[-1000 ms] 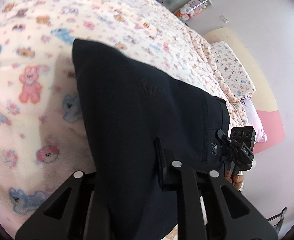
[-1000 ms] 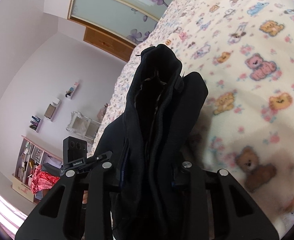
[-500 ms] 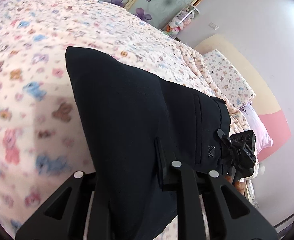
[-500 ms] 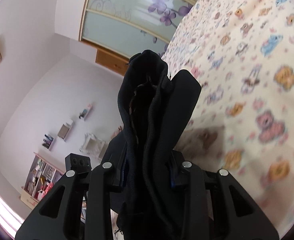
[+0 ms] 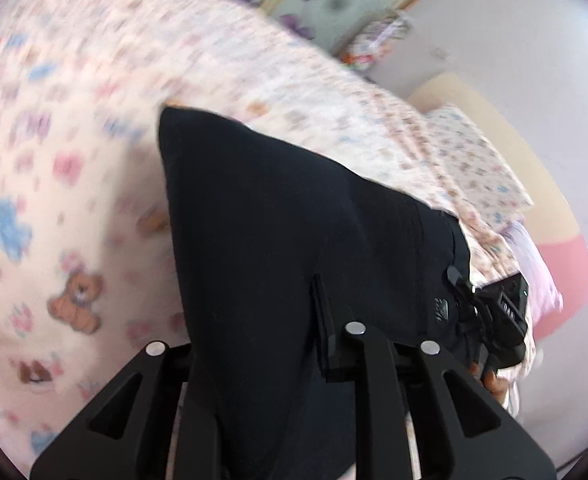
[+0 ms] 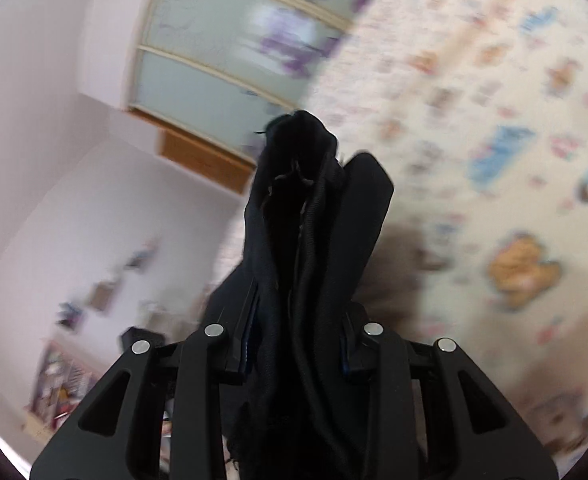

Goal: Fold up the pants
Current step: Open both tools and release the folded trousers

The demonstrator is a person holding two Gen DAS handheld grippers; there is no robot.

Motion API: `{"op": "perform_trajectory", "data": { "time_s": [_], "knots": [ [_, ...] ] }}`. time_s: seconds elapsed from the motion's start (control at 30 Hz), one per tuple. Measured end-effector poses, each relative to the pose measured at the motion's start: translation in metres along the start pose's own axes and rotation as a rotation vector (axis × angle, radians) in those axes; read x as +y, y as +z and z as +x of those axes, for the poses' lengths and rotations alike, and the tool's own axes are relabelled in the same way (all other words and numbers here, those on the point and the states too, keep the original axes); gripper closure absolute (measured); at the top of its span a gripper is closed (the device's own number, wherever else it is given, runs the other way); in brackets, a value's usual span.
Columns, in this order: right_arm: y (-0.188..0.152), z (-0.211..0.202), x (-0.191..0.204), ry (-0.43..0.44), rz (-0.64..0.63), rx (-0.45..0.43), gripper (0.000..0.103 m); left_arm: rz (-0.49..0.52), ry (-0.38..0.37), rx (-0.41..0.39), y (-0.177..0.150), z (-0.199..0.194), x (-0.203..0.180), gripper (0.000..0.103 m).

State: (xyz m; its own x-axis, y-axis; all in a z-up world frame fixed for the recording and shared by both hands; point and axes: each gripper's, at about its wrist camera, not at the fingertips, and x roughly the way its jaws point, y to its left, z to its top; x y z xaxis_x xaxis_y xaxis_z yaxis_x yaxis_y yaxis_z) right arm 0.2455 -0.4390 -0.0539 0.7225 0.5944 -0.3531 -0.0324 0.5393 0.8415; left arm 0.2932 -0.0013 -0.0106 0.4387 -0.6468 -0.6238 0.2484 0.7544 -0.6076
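The black pants hang stretched between my two grippers above the bed. My left gripper is shut on one folded end of the pants; the cloth covers its left finger. My right gripper is shut on the bunched waistband end of the pants, which sticks up between its fingers. The right gripper also shows at the right of the left wrist view, holding the far end. Both views are blurred by motion.
The bed has a cream blanket with a teddy-bear print, seen also in the right wrist view. A pillow lies at the headboard. A sliding wardrobe door and shelves stand beyond the bed.
Both grippers have swung with the pants held taut between them; the bedspread slid across both views and the picture is blurred. The grips have not changed.
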Motion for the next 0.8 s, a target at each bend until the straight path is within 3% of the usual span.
{"op": "perform_trajectory", "data": {
  "time_s": [0.1, 0.17, 0.23, 0.33, 0.4, 0.5, 0.57, 0.6, 0.63, 0.67, 0.8],
  "knots": [
    [-0.003, 0.003, -0.011, -0.005, 0.043, 0.002, 0.071, -0.116, -0.072, -0.027, -0.005, 0.006, 0.025, 0.067],
    [-0.005, 0.003, -0.006, -0.029, 0.021, -0.001, 0.069, -0.124, -0.068, -0.038, -0.008, 0.006, 0.027, 0.063],
    [-0.005, 0.002, -0.006, -0.051, 0.038, -0.004, 0.06, -0.129, -0.052, -0.043, -0.009, 0.002, 0.025, 0.06],
    [-0.003, -0.007, -0.007, -0.069, 0.083, -0.011, 0.053, -0.168, -0.023, -0.085, -0.008, -0.015, 0.031, 0.044],
    [-0.002, -0.025, -0.008, -0.107, 0.101, -0.08, 0.047, -0.206, 0.024, -0.145, -0.008, -0.036, 0.04, 0.031],
    [0.0, -0.054, -0.002, -0.153, 0.097, -0.205, 0.04, -0.238, 0.064, -0.226, -0.008, -0.063, 0.045, 0.029],
    [0.002, -0.062, 0.009, -0.108, 0.05, -0.216, 0.034, -0.196, 0.044, -0.267, -0.009, -0.077, 0.035, 0.028],
    [0.002, -0.062, 0.018, -0.049, 0.019, -0.192, 0.029, -0.148, 0.001, -0.272, -0.009, -0.081, 0.023, 0.022],
    [0.003, -0.06, 0.028, 0.009, -0.011, -0.157, 0.018, -0.113, -0.033, -0.268, -0.01, -0.081, 0.014, 0.019],
    [0.002, -0.059, 0.033, 0.033, -0.03, -0.137, 0.013, -0.081, -0.058, -0.262, -0.01, -0.08, 0.004, 0.013],
    [-0.007, -0.046, 0.065, 0.072, -0.145, -0.055, 0.013, 0.01, -0.118, -0.17, -0.016, -0.054, -0.031, 0.01]
  ]
}}
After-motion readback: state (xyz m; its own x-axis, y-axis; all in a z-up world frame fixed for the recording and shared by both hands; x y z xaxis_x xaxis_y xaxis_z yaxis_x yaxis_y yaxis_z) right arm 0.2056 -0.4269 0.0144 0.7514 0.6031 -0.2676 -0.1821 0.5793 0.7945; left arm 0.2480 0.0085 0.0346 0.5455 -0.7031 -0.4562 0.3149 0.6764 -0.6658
